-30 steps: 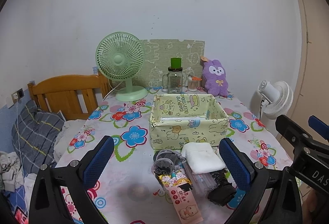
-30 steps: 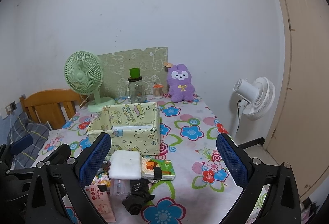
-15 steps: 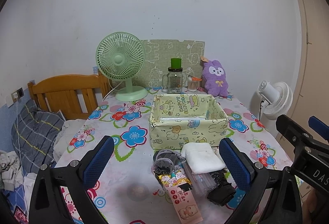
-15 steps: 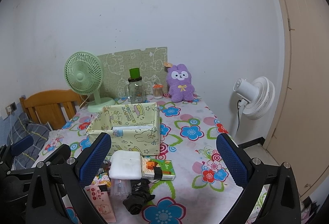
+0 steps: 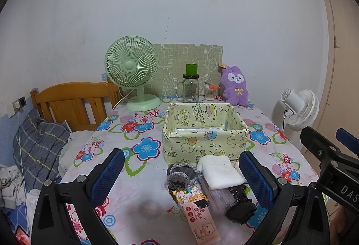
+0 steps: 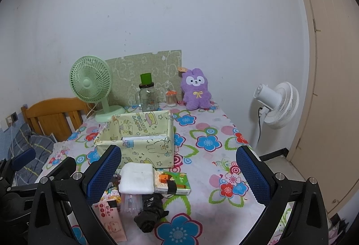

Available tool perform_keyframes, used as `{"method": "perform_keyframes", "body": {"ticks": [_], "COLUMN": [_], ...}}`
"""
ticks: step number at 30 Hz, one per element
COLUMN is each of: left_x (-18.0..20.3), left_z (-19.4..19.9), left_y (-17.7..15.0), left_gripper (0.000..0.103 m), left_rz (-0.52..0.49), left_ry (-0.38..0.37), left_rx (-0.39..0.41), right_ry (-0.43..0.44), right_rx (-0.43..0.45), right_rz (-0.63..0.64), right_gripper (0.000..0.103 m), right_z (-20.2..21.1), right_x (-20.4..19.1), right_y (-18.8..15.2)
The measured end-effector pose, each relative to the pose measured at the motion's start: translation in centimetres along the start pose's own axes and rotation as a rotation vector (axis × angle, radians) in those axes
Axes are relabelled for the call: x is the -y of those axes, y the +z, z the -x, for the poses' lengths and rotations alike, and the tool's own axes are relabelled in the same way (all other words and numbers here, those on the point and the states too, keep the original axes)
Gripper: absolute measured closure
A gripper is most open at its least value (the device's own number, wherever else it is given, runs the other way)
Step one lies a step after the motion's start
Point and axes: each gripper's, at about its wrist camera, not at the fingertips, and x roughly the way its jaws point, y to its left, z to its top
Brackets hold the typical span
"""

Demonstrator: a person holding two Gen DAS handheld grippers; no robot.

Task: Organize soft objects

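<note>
A yellow cartoon-print fabric box [image 5: 202, 144] [image 6: 148, 148] stands mid-table with a flat white pack inside. In front of it lies a pile: a folded white cloth [image 5: 221, 172] [image 6: 136, 178], a grey drawstring pouch [image 5: 179, 175], a black bundle [image 5: 241, 206] [image 6: 150, 212], a clear plastic pack [image 5: 218, 196] and a pink printed packet [image 5: 199, 218] [image 6: 111, 220]. A green box [image 6: 174, 183] lies right of the cloth. My left gripper [image 5: 181, 175] is open and empty above the pile. My right gripper [image 6: 177, 175] is open and empty, just right of the left one.
At the table's back stand a green desk fan [image 5: 132, 72], a glass jar with a green cap [image 5: 190, 87], a small jar [image 5: 209, 93] and a purple plush bunny [image 5: 235, 85]. A wooden headboard [image 5: 71, 101] and bedding lie left; a white floor fan [image 6: 278, 103] stands right.
</note>
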Motion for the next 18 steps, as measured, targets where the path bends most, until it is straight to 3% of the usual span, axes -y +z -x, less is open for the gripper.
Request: {"method": "perform_keyframes", "body": {"ticks": [18], "left_x": [0.25], "left_z": [-0.67], "left_y": [-0.26], "left_gripper": [0.004], "left_rz": [-0.001], "left_ry": [-0.008], "left_rx": [-0.022], "right_ry": [-0.011], "right_rx": [-0.023], "right_rz": [-0.014], "right_gripper": [0.004], "right_z": [-0.49], "right_x": [0.09], "right_y": [-0.08]}}
